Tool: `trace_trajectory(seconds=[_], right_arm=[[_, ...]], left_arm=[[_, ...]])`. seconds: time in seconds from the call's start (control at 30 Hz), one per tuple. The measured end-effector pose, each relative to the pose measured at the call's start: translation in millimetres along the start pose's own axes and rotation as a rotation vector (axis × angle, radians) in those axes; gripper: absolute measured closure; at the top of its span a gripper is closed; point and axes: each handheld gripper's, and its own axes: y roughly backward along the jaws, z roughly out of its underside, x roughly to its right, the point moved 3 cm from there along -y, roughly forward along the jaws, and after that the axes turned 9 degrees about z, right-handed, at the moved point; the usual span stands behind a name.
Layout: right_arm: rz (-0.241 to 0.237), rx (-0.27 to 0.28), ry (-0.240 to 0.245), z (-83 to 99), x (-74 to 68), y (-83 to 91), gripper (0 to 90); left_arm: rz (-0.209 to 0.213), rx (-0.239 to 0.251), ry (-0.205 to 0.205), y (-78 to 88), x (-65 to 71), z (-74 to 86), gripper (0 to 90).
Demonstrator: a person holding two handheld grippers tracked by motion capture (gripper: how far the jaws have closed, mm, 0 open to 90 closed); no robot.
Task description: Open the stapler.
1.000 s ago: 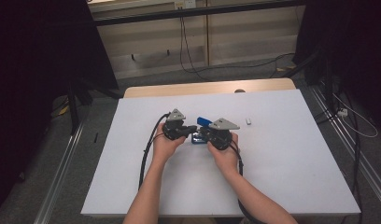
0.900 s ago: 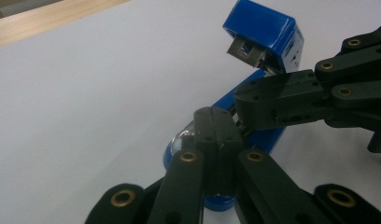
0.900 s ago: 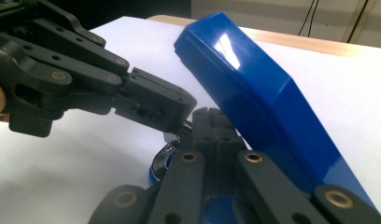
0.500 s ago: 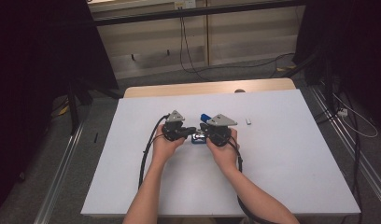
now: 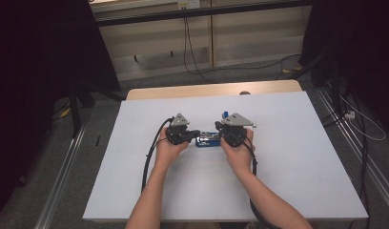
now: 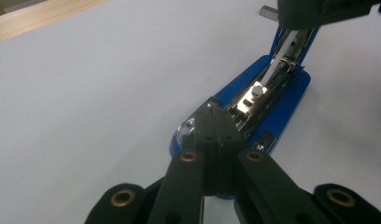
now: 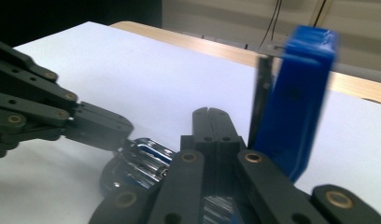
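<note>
A blue stapler (image 5: 208, 141) lies open on the white table between my two grippers. Its chrome staple channel (image 6: 254, 95) faces up on the blue base (image 6: 282, 112). The blue lid (image 7: 298, 93) stands nearly upright. My left gripper (image 6: 214, 111) is shut, and its tips rest on the stapler's chrome front end (image 6: 186, 128). My right gripper (image 7: 209, 113) is shut too, with nothing between the jaws. It lies just left of the raised lid and over the channel (image 7: 146, 161). In the high view the left gripper (image 5: 196, 134) and the right gripper (image 5: 217, 129) point at each other over the stapler.
A small grey metal block (image 6: 268, 11) lies on the table beyond the stapler. The white table top (image 5: 288, 157) ends in a wooden strip (image 5: 202, 90) at the far edge. Cables (image 5: 152, 152) trail from both grippers towards the person.
The blue lid has swung from a slant to nearly upright. Both hands have shifted slightly, and the grippers stay at the stapler.
</note>
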Motion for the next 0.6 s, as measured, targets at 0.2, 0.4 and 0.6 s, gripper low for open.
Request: trace_trajectory(seconds=[0.2, 0.4, 0.6], right_arm=[[0.044, -0.015, -0.009, 4.2, 16.5, 5.0, 90.0], [0.060, -0.033, -0.043, 15.3, 34.6, 6.4, 90.0], [0.056, -0.034, -0.027, 21.4, 37.5, 5.7, 90.0]], left_arm=[[-0.003, -0.001, -0.001, -0.2, 0.8, -0.1, 90.0], [0.004, 0.000, 0.003, 0.3, -0.3, 0.2, 90.0], [0.007, 0.002, 0.006, 0.4, -0.6, 0.3, 90.0]])
